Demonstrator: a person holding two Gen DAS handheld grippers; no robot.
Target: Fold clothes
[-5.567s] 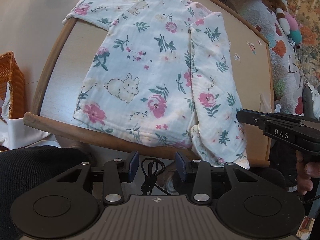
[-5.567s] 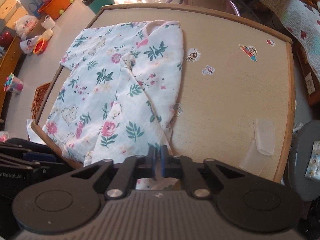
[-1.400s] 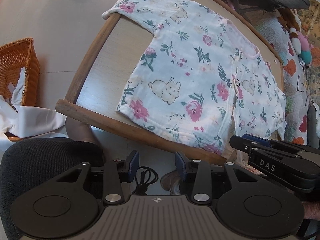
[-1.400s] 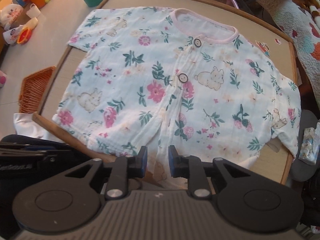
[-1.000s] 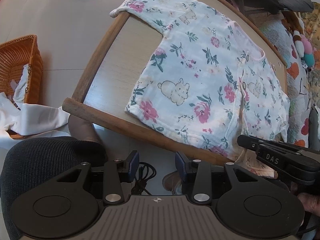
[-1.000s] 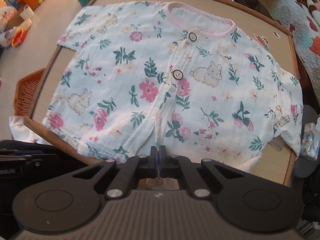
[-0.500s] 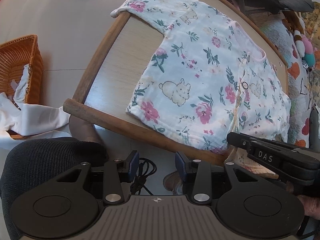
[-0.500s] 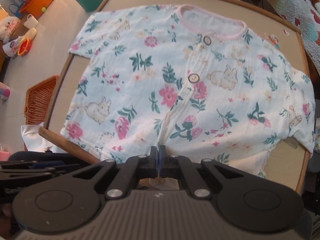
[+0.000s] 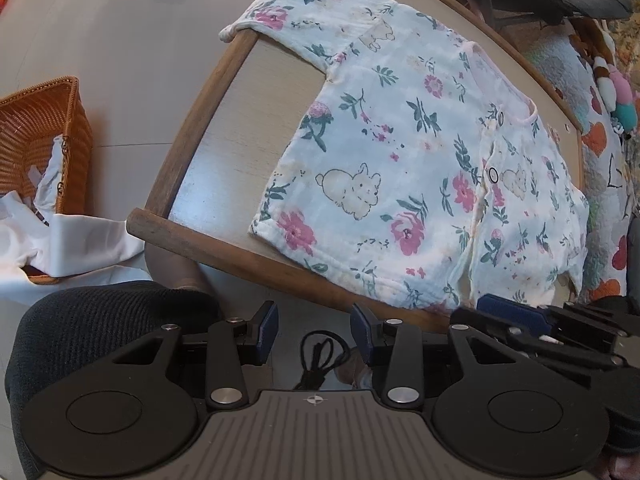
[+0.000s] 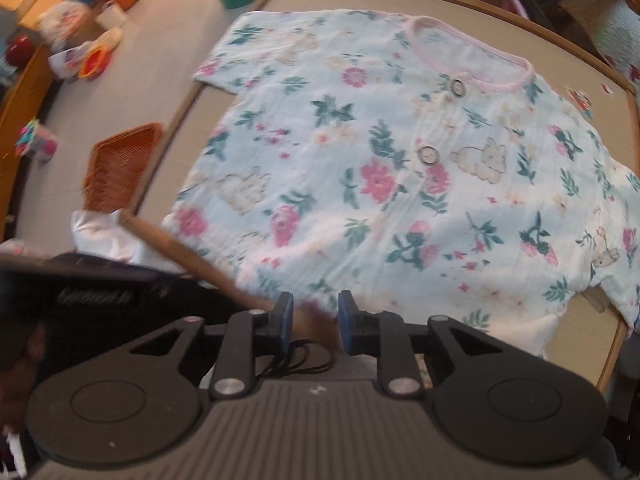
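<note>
The table (image 10: pixel 592 336), wood-rimmed, lies ahead of both tools, and the floral shirt (image 10: pixel 392 184) is spread flat across it, front up, collar at the far side, hem along the near rim. Its long axis from sleeve to sleeve runs crosswise to the tools. One sleeve drapes over the far-left rim; bare tabletop shows left of the shirt. A wicker basket (image 9: pixel 40 136) sits on the floor further left. The right gripper (image 10: pixel 312 314), jaws partly apart and empty, hovers just short of the hem and looks nearer. The left gripper (image 9: pixel 314 334) hangs wide open, empty, below the rim.
</note>
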